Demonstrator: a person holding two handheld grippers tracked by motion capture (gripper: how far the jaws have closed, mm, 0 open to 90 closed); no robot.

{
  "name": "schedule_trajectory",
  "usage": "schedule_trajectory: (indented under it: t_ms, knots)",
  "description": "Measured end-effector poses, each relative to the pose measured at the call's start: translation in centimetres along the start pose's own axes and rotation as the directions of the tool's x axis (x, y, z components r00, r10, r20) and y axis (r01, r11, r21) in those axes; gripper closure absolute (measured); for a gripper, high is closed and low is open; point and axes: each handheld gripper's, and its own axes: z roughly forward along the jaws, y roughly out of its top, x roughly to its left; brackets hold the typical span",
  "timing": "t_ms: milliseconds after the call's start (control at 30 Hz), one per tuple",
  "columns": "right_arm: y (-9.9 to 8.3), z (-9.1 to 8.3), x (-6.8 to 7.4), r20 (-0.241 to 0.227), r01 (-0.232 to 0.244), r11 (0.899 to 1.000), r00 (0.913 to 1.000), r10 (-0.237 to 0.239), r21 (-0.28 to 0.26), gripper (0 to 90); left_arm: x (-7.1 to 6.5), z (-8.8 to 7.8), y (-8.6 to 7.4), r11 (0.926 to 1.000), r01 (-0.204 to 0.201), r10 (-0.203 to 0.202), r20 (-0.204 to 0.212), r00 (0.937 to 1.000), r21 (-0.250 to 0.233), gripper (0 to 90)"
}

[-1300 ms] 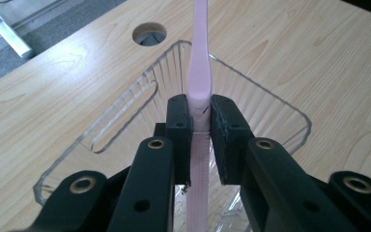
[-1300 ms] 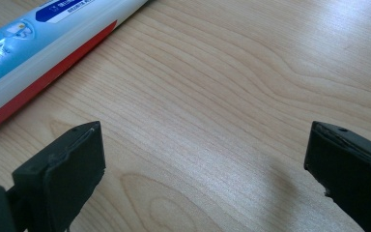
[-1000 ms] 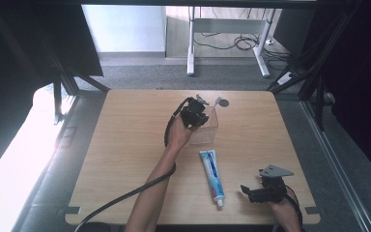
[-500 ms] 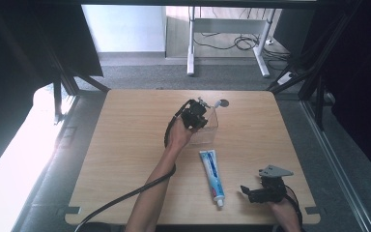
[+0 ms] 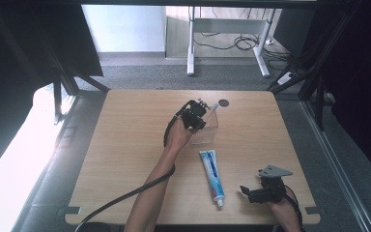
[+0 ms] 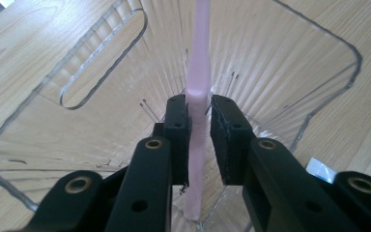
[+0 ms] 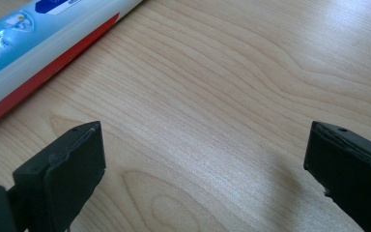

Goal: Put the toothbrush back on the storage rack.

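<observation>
A pink toothbrush stands in a clear plastic cup on the wooden table. My left gripper reaches down into the cup with the toothbrush handle between its jaws. The jaws have just been opening: the left pad still touches the handle and a thin gap shows at the right pad. From above, the left gripper sits over the cup at the table's middle back. My right gripper rests near the front right edge, wide open over bare wood. A toothpaste tube lies beside it.
A small dark round hole marks the table behind the cup. The left gripper's cable trails back to the front edge. Desk legs and cords stand on the floor beyond the table.
</observation>
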Motion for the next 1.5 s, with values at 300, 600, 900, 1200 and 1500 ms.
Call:
schedule_trajectory:
  t_ms: [300, 600, 900, 1200, 1500]
  knots:
    - [0.0, 0.0, 0.0, 0.002, 0.001, 1.000, 1.0000, -0.001, -0.003, 0.9, -0.2, -0.4, 0.2, 0.9998, -0.001, 0.001, -0.001, 1.0000, -0.022, 66.7]
    - [0.0, 0.0, 0.0, 0.002, 0.003, 1.000, 1.0000, -0.003, -0.002, 0.9, 0.0, -1.5, 0.2, 0.9980, 0.013, -0.012, 0.016, 0.9998, -0.062, 55.5]
    - [0.0, 0.0, 0.0, 0.003, 0.004, 1.000, 1.0000, -0.004, 0.001, 0.9, 0.0, -2.8, 0.0, 0.9949, 0.023, -0.019, 0.047, 0.9987, -0.098, 42.4]
    - [0.0, 0.0, 0.0, 0.006, 0.006, 1.000, 1.0000, -0.006, 0.002, 0.9, -0.1, -4.0, -0.6, 0.9912, 0.020, -0.010, 0.076, 0.9971, -0.131, 27.2]
    - [0.0, 0.0, 0.1, 0.004, 0.007, 1.000, 1.0000, -0.007, 0.004, 0.9, -0.6, -5.0, -1.2, 0.9910, -0.008, 0.018, 0.074, 0.9971, -0.134, 14.8]
